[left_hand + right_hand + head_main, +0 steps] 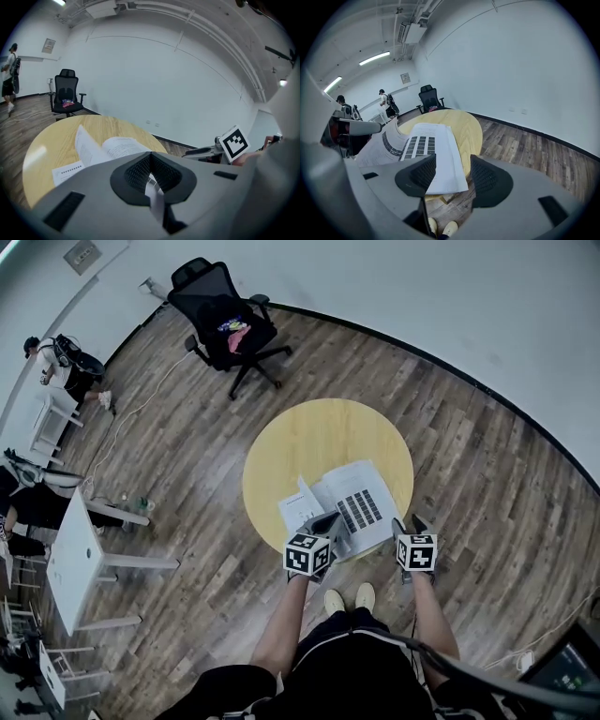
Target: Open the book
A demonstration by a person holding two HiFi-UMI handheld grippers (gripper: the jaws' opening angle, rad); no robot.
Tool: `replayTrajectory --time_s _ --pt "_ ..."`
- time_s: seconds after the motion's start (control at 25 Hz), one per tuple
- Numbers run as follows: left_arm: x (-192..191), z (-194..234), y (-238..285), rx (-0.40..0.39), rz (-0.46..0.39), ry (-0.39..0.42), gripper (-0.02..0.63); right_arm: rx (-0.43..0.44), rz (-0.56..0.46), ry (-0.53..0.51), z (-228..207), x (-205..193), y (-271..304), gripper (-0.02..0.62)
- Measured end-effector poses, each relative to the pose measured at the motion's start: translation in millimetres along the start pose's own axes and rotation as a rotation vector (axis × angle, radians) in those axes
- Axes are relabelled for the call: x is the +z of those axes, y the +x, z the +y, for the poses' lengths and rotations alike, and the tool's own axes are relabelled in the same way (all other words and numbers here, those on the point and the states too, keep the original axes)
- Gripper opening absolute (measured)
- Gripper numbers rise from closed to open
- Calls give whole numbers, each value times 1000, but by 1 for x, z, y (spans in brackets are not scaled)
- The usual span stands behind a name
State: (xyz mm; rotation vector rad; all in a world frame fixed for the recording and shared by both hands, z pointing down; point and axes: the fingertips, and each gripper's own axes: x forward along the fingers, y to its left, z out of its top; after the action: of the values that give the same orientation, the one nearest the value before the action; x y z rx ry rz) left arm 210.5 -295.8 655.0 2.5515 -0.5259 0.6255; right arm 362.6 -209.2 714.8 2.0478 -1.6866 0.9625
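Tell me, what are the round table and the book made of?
The round table looks like wood or a wood-look board: pale yellow and matte, with faint grain streaks. The book looks like plain paper: its thin white printed pages bend, and one stands up. No hard cover shows.

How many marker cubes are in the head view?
2: one cube on the left gripper, another cube on the right gripper, both near the book. None seems hidden.
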Motion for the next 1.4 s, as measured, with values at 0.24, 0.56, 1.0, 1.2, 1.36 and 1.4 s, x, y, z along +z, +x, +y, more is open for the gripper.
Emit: replayTrajectory --time_s 0.24,0.56,1.0,1.2,1.36,1.4 --pt "30 16 -36 67 -89 7 -2 58 -59 -75 35 40 -3 210" --pt "60 52 -103 191 -210 -11 -2 173 -167 -202 107 107 -9 209" --pt "96 90 -188 318 -376 -26 -2 311 -329 -373 223 174 -37 16" --pt "112 99 -216 349 -432 -17 -2 367 -384 -421 263 199 -51 6" --pt "120 103 -234 363 -464 -8 -2 400 -408 -427 285 212 -63 6" --pt "123 104 -237 364 -471 -4 -2 406 -413 -425 290 215 -66 6"
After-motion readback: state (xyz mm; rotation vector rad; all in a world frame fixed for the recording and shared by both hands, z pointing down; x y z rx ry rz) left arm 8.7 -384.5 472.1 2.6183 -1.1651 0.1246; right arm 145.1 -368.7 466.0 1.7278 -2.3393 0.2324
